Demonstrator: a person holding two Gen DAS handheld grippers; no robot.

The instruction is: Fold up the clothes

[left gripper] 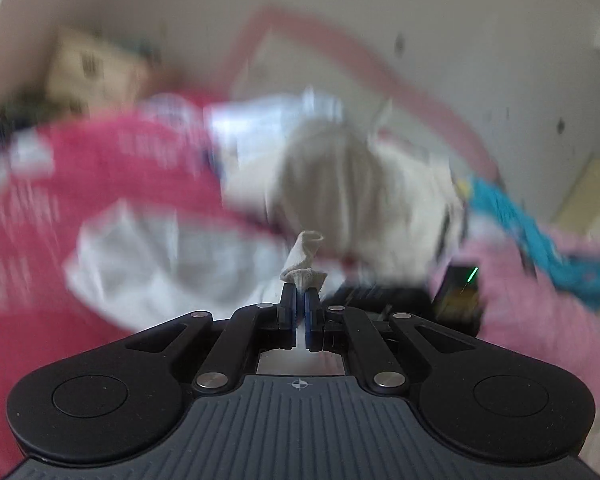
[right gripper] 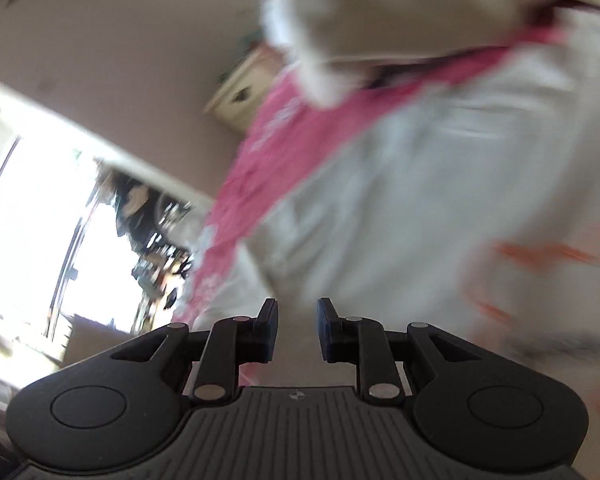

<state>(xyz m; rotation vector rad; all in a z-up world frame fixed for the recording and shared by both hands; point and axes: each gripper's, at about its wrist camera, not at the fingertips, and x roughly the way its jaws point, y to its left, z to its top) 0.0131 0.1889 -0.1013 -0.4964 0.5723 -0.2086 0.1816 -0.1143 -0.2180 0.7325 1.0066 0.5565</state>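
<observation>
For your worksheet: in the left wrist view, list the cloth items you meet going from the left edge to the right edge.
Deep pink printed cloth → white garment → scrap of white fabric pinched in the left gripper → beige-white garment → turquoise cloth.

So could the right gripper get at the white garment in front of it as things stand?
Probably yes: the right gripper has open, empty jaws, and the white garment fills the view just ahead with nothing between, though the frame is blurred.
</observation>
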